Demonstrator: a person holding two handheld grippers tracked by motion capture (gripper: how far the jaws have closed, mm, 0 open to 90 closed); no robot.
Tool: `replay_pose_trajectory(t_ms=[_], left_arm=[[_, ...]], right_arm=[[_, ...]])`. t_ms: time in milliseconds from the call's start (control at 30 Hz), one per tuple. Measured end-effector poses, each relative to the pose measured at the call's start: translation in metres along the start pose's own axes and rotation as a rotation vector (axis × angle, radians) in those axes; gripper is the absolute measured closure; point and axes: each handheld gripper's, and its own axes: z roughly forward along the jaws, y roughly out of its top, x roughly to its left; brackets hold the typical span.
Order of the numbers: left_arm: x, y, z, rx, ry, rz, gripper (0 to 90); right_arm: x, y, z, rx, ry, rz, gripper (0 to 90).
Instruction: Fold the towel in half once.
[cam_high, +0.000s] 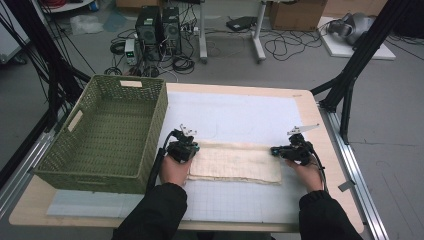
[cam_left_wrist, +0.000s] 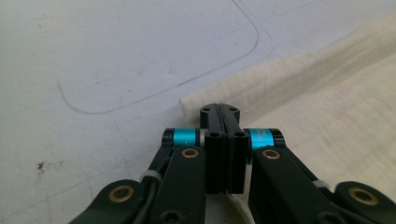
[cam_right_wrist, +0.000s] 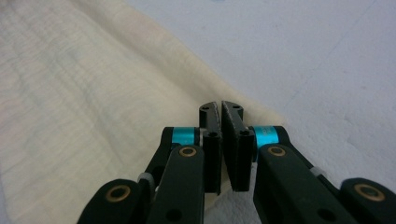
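A cream cloth (cam_high: 235, 162) lies folded into a long strip on the white mat (cam_high: 240, 117) near the middle of the desk (cam_high: 305, 100), its length running left to right. The left gripper (cam_high: 183, 148) sits at the strip's far left corner and the right gripper (cam_high: 290, 150) at its far right corner, one at each end, likely so both ends can be handled evenly for a fold. Both sets of fingers are pressed together; the right pair shows a hairline gap at the tips. Whether any cloth is pinched cannot be told. A green basket (cam_high: 107, 132) stands at the left, probably for the finished cloth.
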Motion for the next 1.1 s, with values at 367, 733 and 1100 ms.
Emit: replay_pose_trajectory(t_ms=[367, 733, 1100], left_arm=[[0.001, 0.003, -0.011, -0.063, -0.01, -0.017, 79.2], [0.013, 0.002, -0.018, -0.091, -0.001, -0.055, 69.9], [0.015, 0.002, -0.018, -0.093, 0.012, -0.067, 68.7]], right_arm=[[0.009, 0.0, -0.003, -0.052, -0.006, -0.023, 79.3], [0.011, 0.0, -0.013, -0.113, 0.017, -0.015, 69.0], [0.013, 0.0, -0.012, -0.11, 0.011, -0.024, 66.8]])
